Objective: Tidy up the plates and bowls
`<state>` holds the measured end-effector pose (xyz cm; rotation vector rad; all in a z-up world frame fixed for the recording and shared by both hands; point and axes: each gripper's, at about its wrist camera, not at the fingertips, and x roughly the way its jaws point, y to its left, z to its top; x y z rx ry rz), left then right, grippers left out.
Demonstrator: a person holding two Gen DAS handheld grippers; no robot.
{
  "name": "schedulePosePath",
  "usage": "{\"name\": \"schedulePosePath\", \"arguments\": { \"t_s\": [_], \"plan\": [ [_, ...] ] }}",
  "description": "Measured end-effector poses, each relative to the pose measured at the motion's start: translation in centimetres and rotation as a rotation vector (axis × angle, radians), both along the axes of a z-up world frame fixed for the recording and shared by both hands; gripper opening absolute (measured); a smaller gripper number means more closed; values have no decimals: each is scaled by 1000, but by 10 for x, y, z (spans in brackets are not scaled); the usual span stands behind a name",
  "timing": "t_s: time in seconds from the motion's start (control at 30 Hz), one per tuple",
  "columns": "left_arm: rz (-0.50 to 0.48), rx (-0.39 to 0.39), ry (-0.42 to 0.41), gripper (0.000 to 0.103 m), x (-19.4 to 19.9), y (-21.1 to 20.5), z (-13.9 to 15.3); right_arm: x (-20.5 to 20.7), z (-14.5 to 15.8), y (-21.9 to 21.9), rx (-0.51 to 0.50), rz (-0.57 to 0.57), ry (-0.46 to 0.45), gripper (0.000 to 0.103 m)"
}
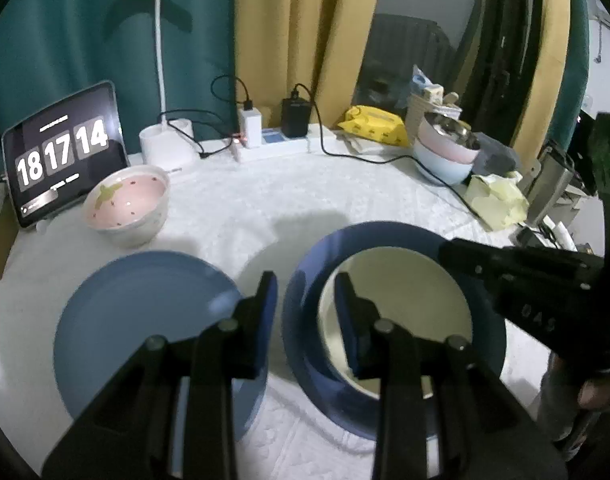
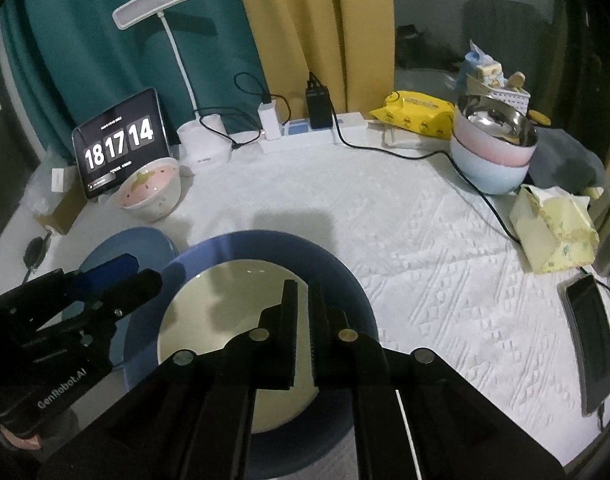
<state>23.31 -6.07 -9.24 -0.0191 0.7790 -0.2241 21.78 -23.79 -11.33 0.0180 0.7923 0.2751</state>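
Right gripper point(image 2: 303, 320) over the blue bowl point(image 2: 345, 280) (phone point(image 2: 591, 340) only here).

Dark blue bowl point(image 1: 305, 292), cream inside, upright, left rim between left fingers point(image 1: 347, 312). Light blue plate point(image 1: 145, 312) flat, just left. Strawberry-pattern bowl point(image 1: 127, 210) upright, beyond.

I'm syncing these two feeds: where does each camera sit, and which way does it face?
Left wrist: on the left hand-held gripper, looking down across the table at the blue-rimmed bowl and blue plate; the right hand-held gripper enters at right.
Right wrist: on the right hand-held gripper, shut above the same bowl.
Both share the bowl, the blue plate and the strawberry bowl.
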Motion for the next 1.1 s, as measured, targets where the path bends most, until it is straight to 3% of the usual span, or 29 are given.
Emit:
{"name": "schedulePosePath", "arguments": {
  "t_s": [0.23, 0.33, 0.77, 0.87, 1.1],
  "plan": [
    [22, 1, -14, 38, 1, 10, 6, -1, 11, 14, -11, 21, -22, 9],
    [28, -8, -29, 46, 0, 16, 11, 0, 16, 20, -17, 30, -29, 11],
    [58, -16, -55, 46, 5, 49, 21, 6, 26, 56, -63, 61, -40, 15],
    [65, -15, -63, 46, 7, 58, 23, 8, 27, 66, -76, 69, -40, 23],
    [78, -15, -76, 46, 12, 79, 25, 15, 29, 88, -96, 90, -38, 24]
  ]
}}
